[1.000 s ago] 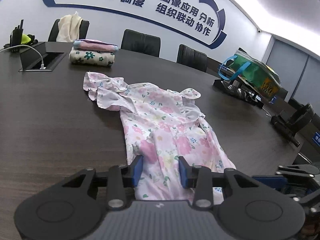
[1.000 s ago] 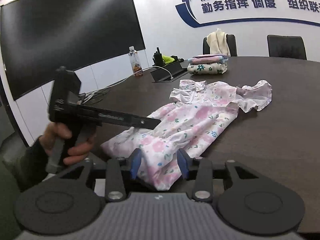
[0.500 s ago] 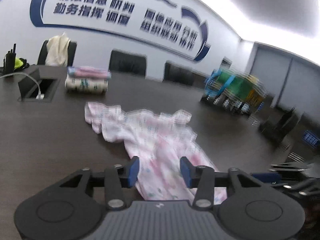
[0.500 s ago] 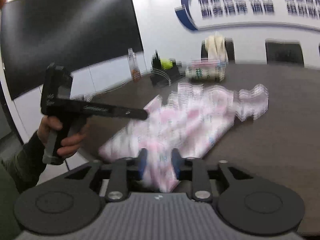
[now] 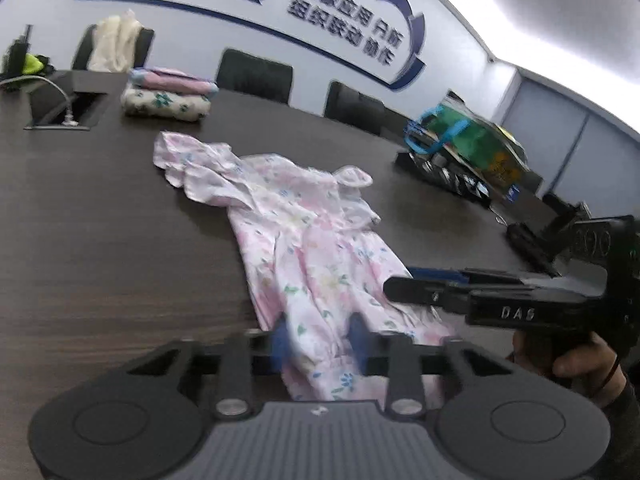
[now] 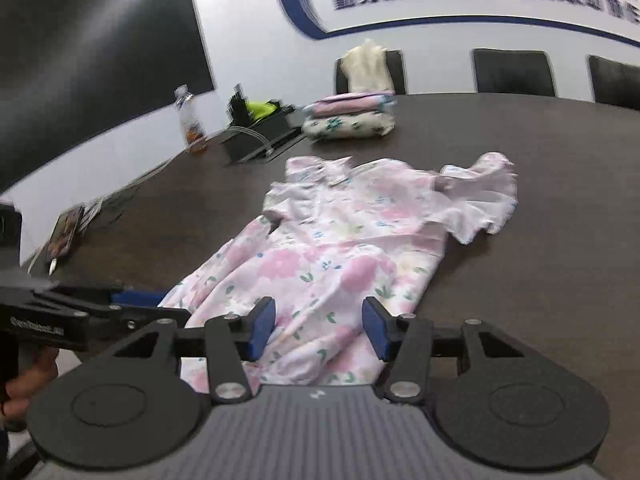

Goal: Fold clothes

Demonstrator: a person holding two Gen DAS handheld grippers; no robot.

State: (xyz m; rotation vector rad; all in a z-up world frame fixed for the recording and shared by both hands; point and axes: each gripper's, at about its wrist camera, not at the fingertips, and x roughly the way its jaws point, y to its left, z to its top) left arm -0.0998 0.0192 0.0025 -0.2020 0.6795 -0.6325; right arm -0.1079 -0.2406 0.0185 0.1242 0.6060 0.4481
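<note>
Down in the left wrist view, the left gripper (image 5: 318, 338) hovers over the hem of a pink floral cotton dress (image 5: 304, 248) that lies spread on the dark wooden conference table (image 5: 100, 240). Its blue pads are blurred and closing, with hem cloth between them; whether they press on it yet I cannot tell. The right gripper's black body (image 5: 520, 300) reaches in from the right, a hand (image 5: 568, 360) on its grip. Beyond the dress sits a stack of folded clothes (image 5: 168, 98).

Over in the right wrist view, the right gripper (image 6: 319, 330) stands at the same hem with its blue pads (image 6: 262, 330) apart and opening, the dress (image 6: 340, 248) lying between them untouched by either pad. The left gripper's black body (image 6: 92, 318) enters from the left. A plastic bottle (image 6: 188, 120) stands at the table's far edge, near the folded stack (image 6: 348, 118).
</note>
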